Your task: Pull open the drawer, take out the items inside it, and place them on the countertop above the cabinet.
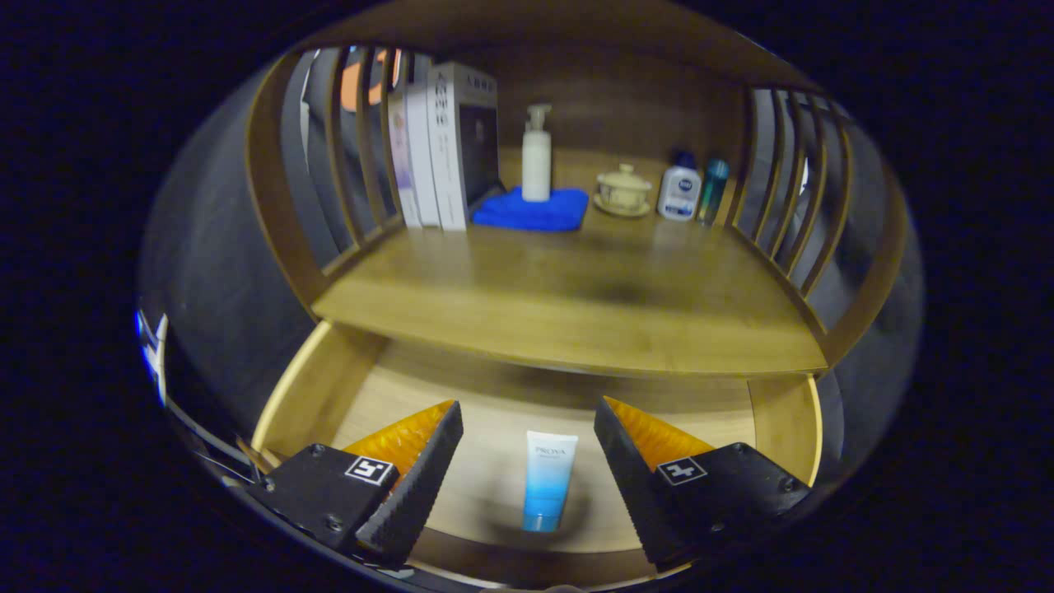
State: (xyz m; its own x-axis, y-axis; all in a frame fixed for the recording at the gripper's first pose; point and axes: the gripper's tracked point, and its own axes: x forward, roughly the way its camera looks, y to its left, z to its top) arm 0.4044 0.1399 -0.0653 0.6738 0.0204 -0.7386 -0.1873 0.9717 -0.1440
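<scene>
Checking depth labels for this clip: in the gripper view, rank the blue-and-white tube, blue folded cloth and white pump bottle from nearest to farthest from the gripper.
1. Blue-and-white tube: in the open drawer, between the open gripper's fingers.
2. Blue folded cloth: on the countertop, far beyond the fingers.
3. White pump bottle: standing on the cloth's rear part.

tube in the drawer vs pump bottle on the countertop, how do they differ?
The tube lies flat in the open drawer, between the gripper's open jaws; the pump bottle stands upright on a blue cloth. The tube fades white to blue; the bottle is all white. Only the bottle has a pump. Both look like toiletries.
</scene>
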